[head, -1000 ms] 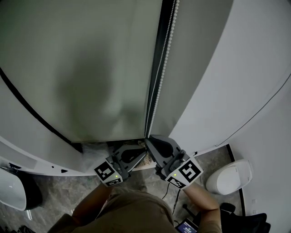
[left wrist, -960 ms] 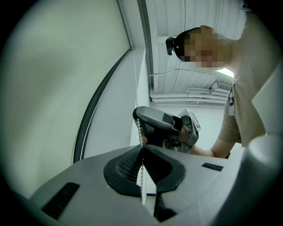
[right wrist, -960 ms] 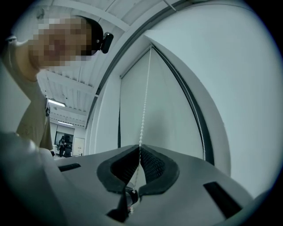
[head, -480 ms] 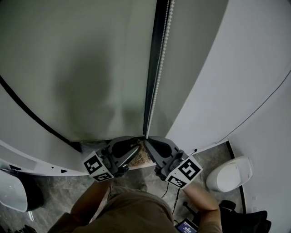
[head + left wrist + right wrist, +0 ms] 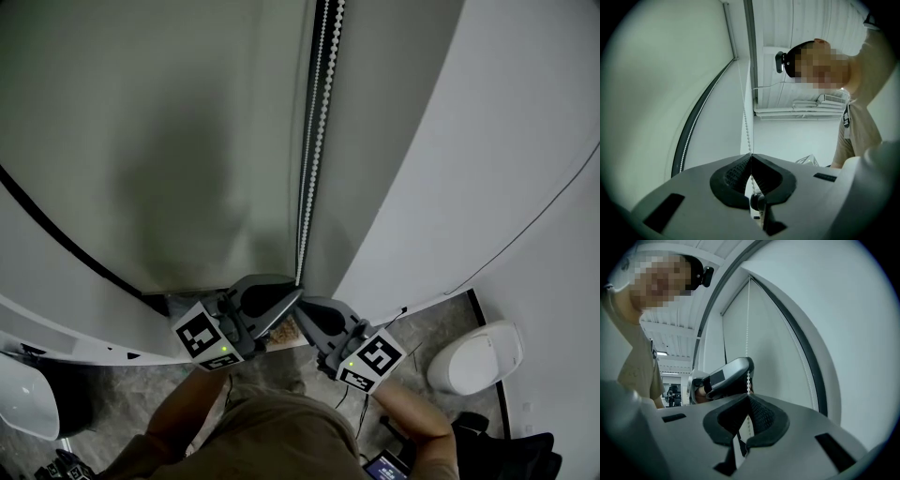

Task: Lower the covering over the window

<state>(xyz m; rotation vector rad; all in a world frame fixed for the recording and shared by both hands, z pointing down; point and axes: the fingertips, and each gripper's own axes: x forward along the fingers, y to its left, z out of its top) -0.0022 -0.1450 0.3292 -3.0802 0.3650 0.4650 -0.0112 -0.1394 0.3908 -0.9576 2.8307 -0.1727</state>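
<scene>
A grey-green roller blind [image 5: 169, 141] covers the window. Its white bead chain [image 5: 314, 141] hangs down along the dark frame to both grippers. My left gripper [image 5: 299, 290] is shut on the chain; its jaws have just been closing with the chain between them. In the left gripper view the chain [image 5: 746, 126] runs into the closed tips of that gripper [image 5: 751, 155]. Just below it, my right gripper [image 5: 303, 304] is also shut on the chain. In the right gripper view the beads [image 5: 748, 333] drop into that gripper's shut tips [image 5: 749, 396], with the left gripper [image 5: 729, 376] directly above.
A white wall [image 5: 487, 141] curves down the right side, and a white sill [image 5: 94, 337] runs under the blind. On the grey floor stand white rounded fixtures at the right [image 5: 473, 361] and far left [image 5: 23, 394]. The person's legs fill the bottom.
The left gripper swung out to the left, then came back higher on the chain and shut. The right gripper slid down with the chain and now sits below the left one.
</scene>
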